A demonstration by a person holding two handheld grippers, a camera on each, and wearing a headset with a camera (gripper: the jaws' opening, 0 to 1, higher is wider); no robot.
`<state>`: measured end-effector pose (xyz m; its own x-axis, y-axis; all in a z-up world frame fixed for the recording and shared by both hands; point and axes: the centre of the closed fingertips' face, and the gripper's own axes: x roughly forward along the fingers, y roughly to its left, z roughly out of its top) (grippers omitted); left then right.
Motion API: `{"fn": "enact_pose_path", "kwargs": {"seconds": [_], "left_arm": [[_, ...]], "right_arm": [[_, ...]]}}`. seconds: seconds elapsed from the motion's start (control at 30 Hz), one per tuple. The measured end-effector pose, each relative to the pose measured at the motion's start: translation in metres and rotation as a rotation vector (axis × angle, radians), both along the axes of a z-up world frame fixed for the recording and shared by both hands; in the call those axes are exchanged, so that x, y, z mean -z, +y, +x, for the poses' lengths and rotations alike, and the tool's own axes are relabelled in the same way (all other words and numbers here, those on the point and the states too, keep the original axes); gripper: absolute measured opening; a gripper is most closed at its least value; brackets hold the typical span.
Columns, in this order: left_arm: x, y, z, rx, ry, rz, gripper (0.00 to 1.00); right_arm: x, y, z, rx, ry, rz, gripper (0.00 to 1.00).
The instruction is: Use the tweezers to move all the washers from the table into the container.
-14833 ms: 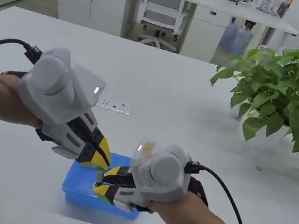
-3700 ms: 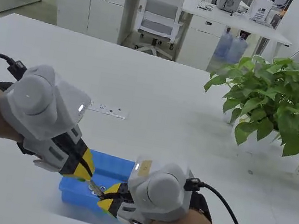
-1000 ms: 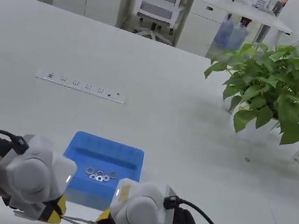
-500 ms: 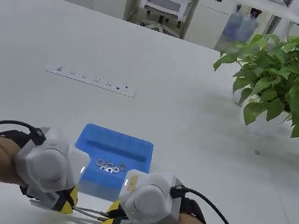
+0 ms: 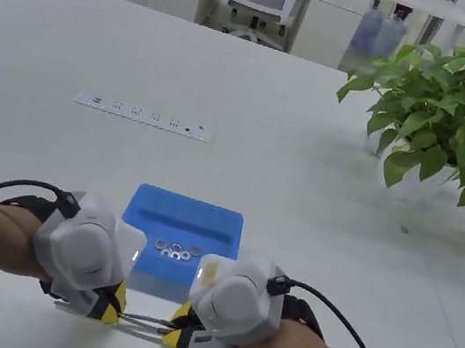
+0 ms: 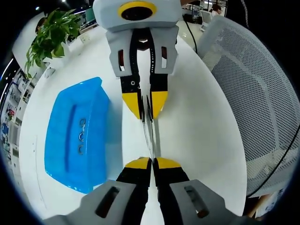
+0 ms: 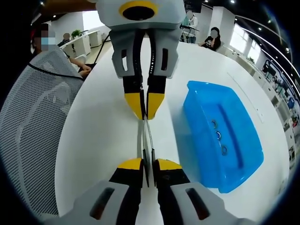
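The left gripper [image 6: 151, 163] is pressing its two yellow-tipped jaws almost together on one end of the thin silver metal tweezers [image 6: 150, 136]. The right gripper [image 7: 145, 165] is doing the same at the other end: its jaws are leaving only a narrow slit, and the tweezers are sitting inside it. The two grippers are facing each other tip to tip, and the tweezers are stretching between them over the white table [image 5: 303, 177], near its front edge. In the right gripper view the two flat legs of the tweezers are running close side by side, with a thin gap between them.

The shallow blue plastic rectangular container [image 5: 206, 223] is standing on the table just behind the grippers in the head view. The small silver ring-shaped washers [image 5: 175, 251] are lying in a loose cluster on its floor, toward the near wall; they are shining a little against the blue.

Further back, a long white power strip [image 5: 144, 115] is lying flat on the table, and a green leafy plant [image 5: 444, 111] is standing at the right side. A grey mesh chair [image 6: 253, 93] is standing beside the table edge.
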<state>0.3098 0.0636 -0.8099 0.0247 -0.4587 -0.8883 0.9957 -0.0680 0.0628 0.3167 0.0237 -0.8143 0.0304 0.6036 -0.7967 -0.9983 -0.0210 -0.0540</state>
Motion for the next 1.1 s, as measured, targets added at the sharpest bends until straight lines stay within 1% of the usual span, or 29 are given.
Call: {"fn": "enact_pose_path", "kwargs": {"seconds": [0.1,0.23,0.33,0.43,0.5,0.57,0.6,0.7,0.77,0.8,0.83,0.87,0.9,0.93,1.0,1.03,1.1], "left_arm": [[0.003,0.000,-0.002,0.006,0.007,0.006,0.07],[0.004,-0.001,-0.002,0.005,0.017,0.004,0.08],[0.004,-0.001,-0.002,0.000,0.022,0.001,0.08],[0.004,0.001,-0.001,-0.012,0.022,0.003,0.12],[0.003,0.003,-0.001,-0.023,0.021,0.004,0.14],[0.002,0.006,-0.001,-0.032,0.020,0.004,0.16],[0.001,0.008,-0.002,-0.047,0.023,0.004,0.17],[-0.002,0.013,-0.006,-0.079,0.032,0.000,0.22],[-0.008,0.015,-0.009,-0.107,0.035,-0.021,0.26],[-0.012,0.014,-0.010,-0.142,0.045,-0.061,0.28],[-0.016,0.015,-0.011,-0.164,0.049,-0.080,0.30],[-0.020,0.016,-0.012,-0.186,0.054,-0.100,0.32],[-0.025,0.016,-0.012,-0.206,0.056,-0.124,0.34],[-0.030,0.017,-0.012,-0.234,0.059,-0.154,0.36],[-0.038,0.020,-0.012,-0.272,0.053,-0.182,0.42],[-0.043,0.022,-0.012,-0.293,0.047,-0.207,0.44],[-0.052,0.026,-0.012,-0.320,0.029,-0.239,0.50]], "right_arm": [[0.000,0.000,0.001,0.016,0.013,0.004,0.13],[0.000,-0.001,0.001,0.024,0.018,0.007,0.14],[0.000,-0.001,0.002,0.024,0.008,0.005,0.16],[-0.001,-0.002,0.002,0.025,0.000,0.001,0.18],[-0.004,-0.002,0.005,0.034,-0.020,0.011,0.20],[-0.009,-0.003,0.007,0.046,-0.021,0.023,0.22],[-0.013,-0.003,0.009,0.050,-0.039,0.037,0.24],[-0.025,-0.005,0.013,0.078,-0.050,0.061,0.27],[-0.034,-0.010,0.017,0.114,-0.066,0.083,0.32],[-0.038,-0.012,0.019,0.131,-0.076,0.099,0.33],[-0.046,-0.016,0.022,0.162,-0.095,0.126,0.35],[-0.049,-0.019,0.023,0.174,-0.105,0.139,0.39],[-0.051,-0.023,0.025,0.188,-0.116,0.145,0.44],[-0.054,-0.031,0.029,0.219,-0.132,0.148,0.47],[-0.062,-0.043,0.035,0.276,-0.141,0.178,0.51],[-0.064,-0.047,0.037,0.301,-0.142,0.190,0.53],[-0.069,-0.059,0.040,0.341,-0.147,0.210,0.60]]}}
